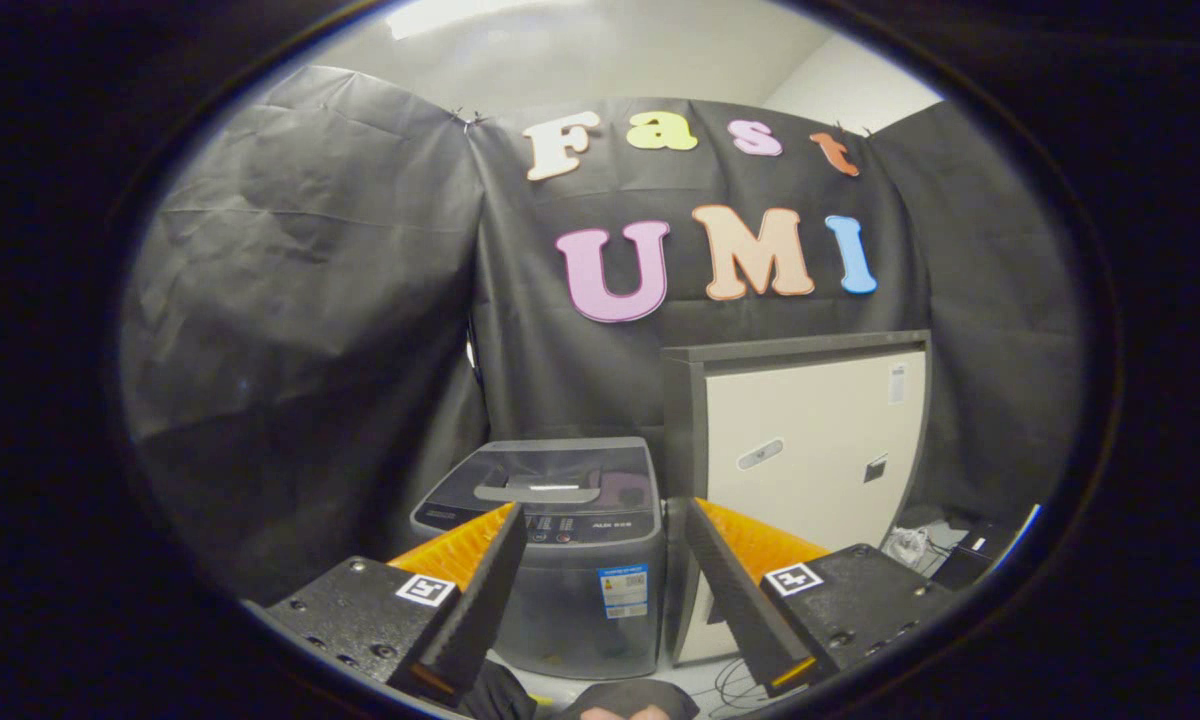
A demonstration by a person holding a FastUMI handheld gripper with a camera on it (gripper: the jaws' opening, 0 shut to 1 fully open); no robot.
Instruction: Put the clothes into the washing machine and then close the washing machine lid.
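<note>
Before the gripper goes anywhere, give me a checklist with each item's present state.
1. Gripper open, nothing between the fingers: ok.
2. Washing machine in sight beyond the fingers: ok.
3. Lid open for loading: not ok, it lies flat and shut.
4. Clothes located: cannot tell; a dark cloth shows below the fingers.
5. Cabinet right of the machine stands apart from the lid: ok.

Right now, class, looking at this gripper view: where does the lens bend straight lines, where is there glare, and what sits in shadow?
In the gripper view, the fisheye lens bows the cabinet edges and the cloth wall; a ceiling light blows out to white; the washing machine lid carries a soft reflection; the floor by the cables lies dim; the open gripper looks slightly soft up close.
</note>
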